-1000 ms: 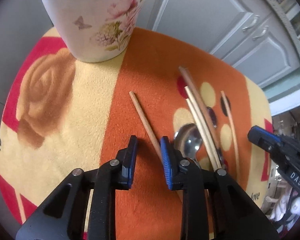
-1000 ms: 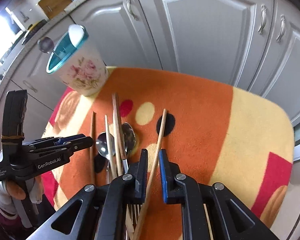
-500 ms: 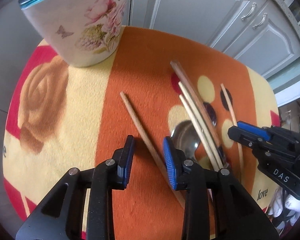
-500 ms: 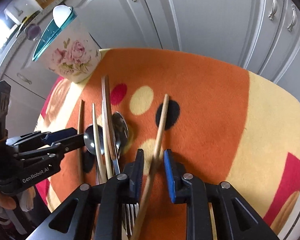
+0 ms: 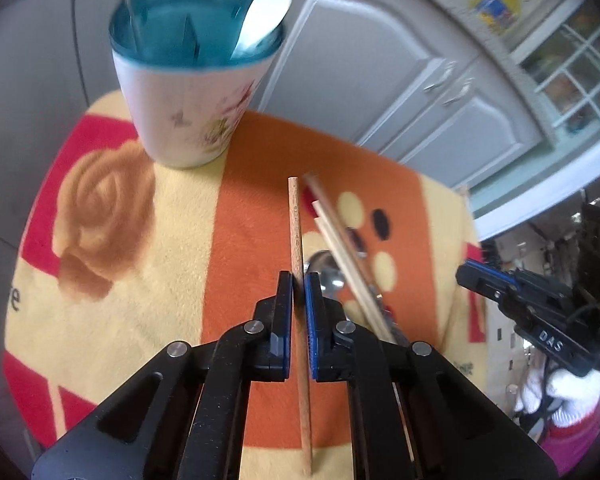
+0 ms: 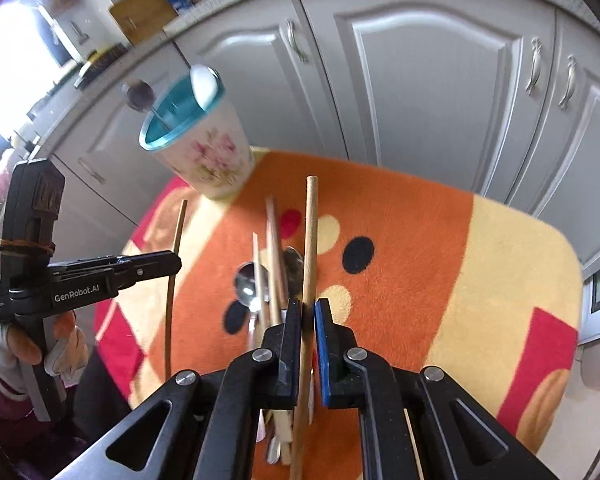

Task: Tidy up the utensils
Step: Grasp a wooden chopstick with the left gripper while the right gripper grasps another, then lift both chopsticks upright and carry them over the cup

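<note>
My left gripper (image 5: 299,280) is shut on a wooden chopstick (image 5: 295,232) and holds it lifted above the mat, pointing towards the floral cup (image 5: 188,120). The cup has a teal inside and holds a white spoon (image 5: 264,8) and a metal spoon. My right gripper (image 6: 309,308) is shut on another wooden chopstick (image 6: 310,240), also lifted. In the right wrist view the left gripper (image 6: 172,262) holds its chopstick (image 6: 176,248) left of the pile. Several chopsticks (image 6: 274,256) and metal spoons (image 6: 247,286) lie on the mat. The cup (image 6: 204,152) stands at the mat's far left.
The orange, yellow and red mat (image 6: 440,264) covers a small table. Grey cabinet doors (image 6: 420,92) stand behind it. The right gripper (image 5: 520,300) shows at the right edge of the left wrist view.
Both grippers closed on their chopsticks and lifted them off the mat. The left chopstick now points straight ahead, and the cup's inside has come into view.
</note>
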`<state>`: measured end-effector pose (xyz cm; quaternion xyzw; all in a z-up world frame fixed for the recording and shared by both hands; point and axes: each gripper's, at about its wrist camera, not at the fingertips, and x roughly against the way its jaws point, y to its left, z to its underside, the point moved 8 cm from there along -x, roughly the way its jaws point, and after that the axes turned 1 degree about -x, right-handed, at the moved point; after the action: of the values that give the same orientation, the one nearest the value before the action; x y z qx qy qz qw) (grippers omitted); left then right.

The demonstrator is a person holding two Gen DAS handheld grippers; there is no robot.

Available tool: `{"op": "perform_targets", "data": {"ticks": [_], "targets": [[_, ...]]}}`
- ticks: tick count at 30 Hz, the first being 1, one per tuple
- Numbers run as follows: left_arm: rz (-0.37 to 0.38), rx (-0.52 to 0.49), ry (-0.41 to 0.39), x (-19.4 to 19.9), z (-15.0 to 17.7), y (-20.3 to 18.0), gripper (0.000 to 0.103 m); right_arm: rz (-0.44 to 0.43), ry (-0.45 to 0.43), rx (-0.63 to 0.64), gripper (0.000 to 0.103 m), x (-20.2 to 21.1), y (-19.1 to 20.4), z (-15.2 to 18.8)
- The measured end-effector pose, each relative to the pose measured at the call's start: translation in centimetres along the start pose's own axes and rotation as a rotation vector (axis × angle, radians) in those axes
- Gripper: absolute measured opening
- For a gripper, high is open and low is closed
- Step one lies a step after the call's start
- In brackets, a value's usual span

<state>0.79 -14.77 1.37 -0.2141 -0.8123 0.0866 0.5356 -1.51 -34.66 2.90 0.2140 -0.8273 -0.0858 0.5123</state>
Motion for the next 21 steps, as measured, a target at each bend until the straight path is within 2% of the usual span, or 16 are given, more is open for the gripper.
{"op": "perform_targets", "data": {"ticks": [4, 7, 10, 12, 14, 16, 18, 21], "targets": [[0.028, -0.049, -0.057, 3.4, -0.1, -1.0, 0.004, -0.012, -0.045, 0.031, 0.006, 2.6, 1.3, -0.3], [0.021, -0.065, -0.073, 4.3, -0.6, -1.0, 0.004, 0.015, -0.041, 0.050, 0.006, 2.5, 1.5, -0.2], [0.018, -0.053, -0.073, 4.4, -0.4, -0.7, 0.004, 0.035, -0.006, 0.028, 0.006, 0.9, 0.5, 0.1], [0.022, -0.050, -0.073, 5.0, 0.2, 0.0, 0.004, 0.086, 0.057, 0.026, 0.008, -1.4, -0.4, 0.8], [0.022, -0.050, -0.074, 5.3, 0.4, 0.2, 0.004, 0.101, 0.112, 0.010, 0.010, -3.3, -1.3, 1.5], [0.022, -0.047, -0.074, 5.4, 0.4, 0.4, 0.004, 0.104, 0.137, -0.025, 0.013, -4.7, -2.1, 1.9], [0.022, -0.043, -0.071, 5.2, 0.4, 0.4, 0.004, 0.110, 0.165, -0.049, 0.021, -6.1, -2.7, 2.1], [0.020, -0.053, -0.068, 5.2, 0.5, 0.3, 0.004, 0.131, 0.181, -0.057, 0.023, -7.8, -3.3, 1.8]]}}
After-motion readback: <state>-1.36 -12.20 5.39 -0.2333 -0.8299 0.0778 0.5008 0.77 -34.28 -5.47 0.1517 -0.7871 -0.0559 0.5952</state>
